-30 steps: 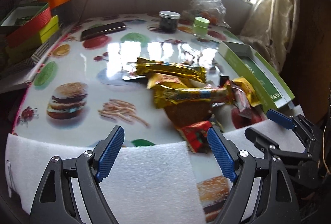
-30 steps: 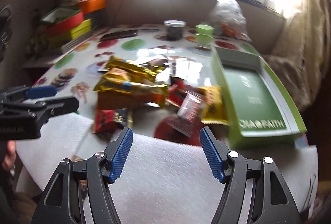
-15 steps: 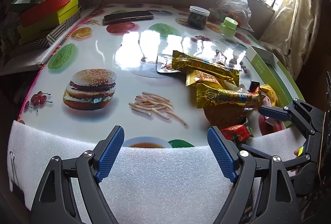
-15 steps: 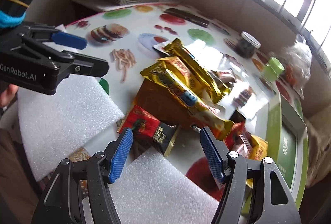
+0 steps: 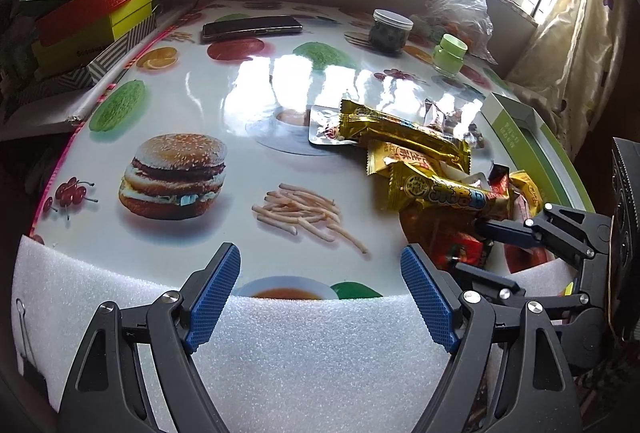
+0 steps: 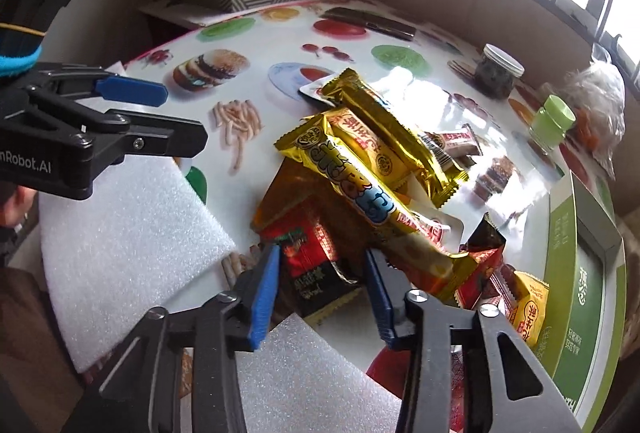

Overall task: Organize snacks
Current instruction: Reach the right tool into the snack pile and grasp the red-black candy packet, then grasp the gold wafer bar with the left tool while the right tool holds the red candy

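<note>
Right wrist view shows the right gripper [image 6: 320, 289] narrowed around a red-and-black snack packet [image 6: 316, 265] at the near edge of the table [image 6: 280, 45], pads beside it, contact unclear. Left gripper [image 5: 320, 289] gapes wide, holding nothing, over white foam [image 5: 304, 353].

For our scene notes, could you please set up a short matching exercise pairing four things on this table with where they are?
Things:
1. red and black packet
2. phone
3. green box
4. dark jar

Places:
A. far side, beside the small green bottle
B. between the right gripper fingers
C. right table edge, past the snack pile
D. far left, near the stacked boxes

Pairs: 1-B, 2-D, 3-C, 4-A
</note>
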`<state>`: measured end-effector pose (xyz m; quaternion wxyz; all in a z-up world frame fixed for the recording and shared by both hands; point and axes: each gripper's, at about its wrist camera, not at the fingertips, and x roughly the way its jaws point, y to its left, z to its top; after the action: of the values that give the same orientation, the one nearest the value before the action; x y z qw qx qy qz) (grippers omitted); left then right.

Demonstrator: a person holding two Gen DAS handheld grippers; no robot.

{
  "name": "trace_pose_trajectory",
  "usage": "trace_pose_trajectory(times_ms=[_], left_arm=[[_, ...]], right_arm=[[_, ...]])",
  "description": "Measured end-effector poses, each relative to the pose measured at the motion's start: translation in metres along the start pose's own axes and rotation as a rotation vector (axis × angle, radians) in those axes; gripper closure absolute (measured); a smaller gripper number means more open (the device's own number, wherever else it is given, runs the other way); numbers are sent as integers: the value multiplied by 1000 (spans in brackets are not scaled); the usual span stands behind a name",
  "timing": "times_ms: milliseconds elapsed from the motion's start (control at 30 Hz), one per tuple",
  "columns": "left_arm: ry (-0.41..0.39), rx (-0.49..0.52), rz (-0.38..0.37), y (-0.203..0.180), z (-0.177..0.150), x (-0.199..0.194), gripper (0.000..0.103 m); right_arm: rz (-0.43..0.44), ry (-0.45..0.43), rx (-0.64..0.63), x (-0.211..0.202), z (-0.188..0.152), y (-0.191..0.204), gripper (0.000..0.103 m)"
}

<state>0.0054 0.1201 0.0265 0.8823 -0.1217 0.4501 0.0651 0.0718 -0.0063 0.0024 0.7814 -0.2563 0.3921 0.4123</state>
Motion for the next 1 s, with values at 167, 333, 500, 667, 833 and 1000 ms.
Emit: trace_pose_trajectory(times_ms=[167, 333, 500, 667, 833, 1000], left_arm=[[0, 8, 2, -3, 5, 2, 20], [-2, 22, 0, -7, 10, 2, 20], [4, 28, -10, -12, 16, 5, 20], [14, 46, -57, -26, 19, 9, 20], [62, 38, -131, -43, 21, 19, 20], [77, 195, -153, -68, 15, 20, 20]], right_arm=[[0, -29, 43, -5, 2, -3, 76], [26, -76, 113, -16, 2, -11, 78], [83, -132, 231, -36, -2, -25, 78], [12, -172, 347, -54, -15, -37, 78], [-47, -179, 434, -63, -30, -46, 78], [-58, -189, 507, -71, -46, -54, 78]])
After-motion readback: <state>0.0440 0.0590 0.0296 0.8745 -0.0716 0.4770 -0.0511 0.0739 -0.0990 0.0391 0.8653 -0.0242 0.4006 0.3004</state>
